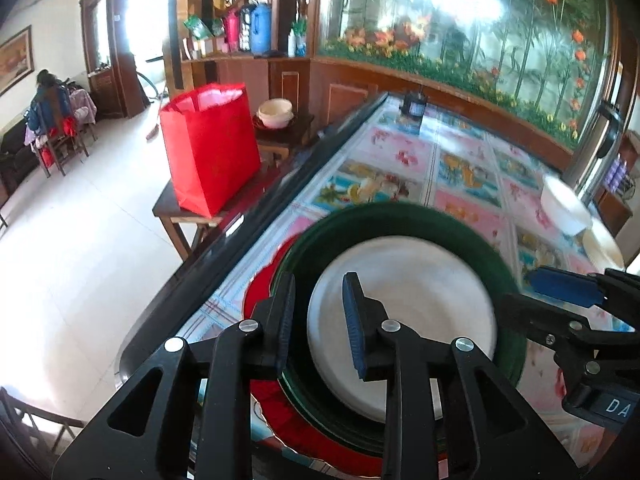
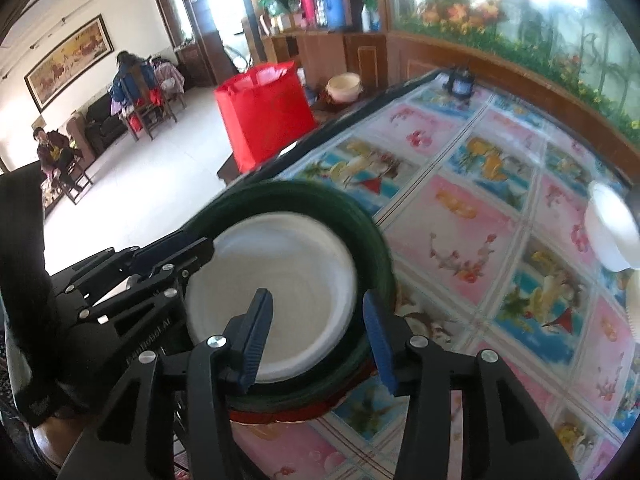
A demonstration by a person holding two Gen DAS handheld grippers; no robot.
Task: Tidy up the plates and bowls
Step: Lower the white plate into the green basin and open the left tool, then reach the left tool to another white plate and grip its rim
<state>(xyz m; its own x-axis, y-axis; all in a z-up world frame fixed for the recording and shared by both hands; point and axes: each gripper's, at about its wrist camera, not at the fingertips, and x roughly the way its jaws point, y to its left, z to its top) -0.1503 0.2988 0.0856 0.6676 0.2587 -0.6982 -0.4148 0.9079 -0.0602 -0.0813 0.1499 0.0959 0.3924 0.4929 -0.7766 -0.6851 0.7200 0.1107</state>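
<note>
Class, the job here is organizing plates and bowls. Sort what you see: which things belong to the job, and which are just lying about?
Belongs to the job: green plate, white plate on it, red plate underneath, white bowl.

Just lying about: red bag, blue flask, dark jar.

Red plate [image 1: 260, 300] is mostly being hidden under the green one [image 1: 400, 216] between the fingers; white bowl [image 2: 612, 224] is being blurred.

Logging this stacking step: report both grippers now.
Left gripper: open, green plate rim between its jaws.
Right gripper: open, astride the same plate.
</note>
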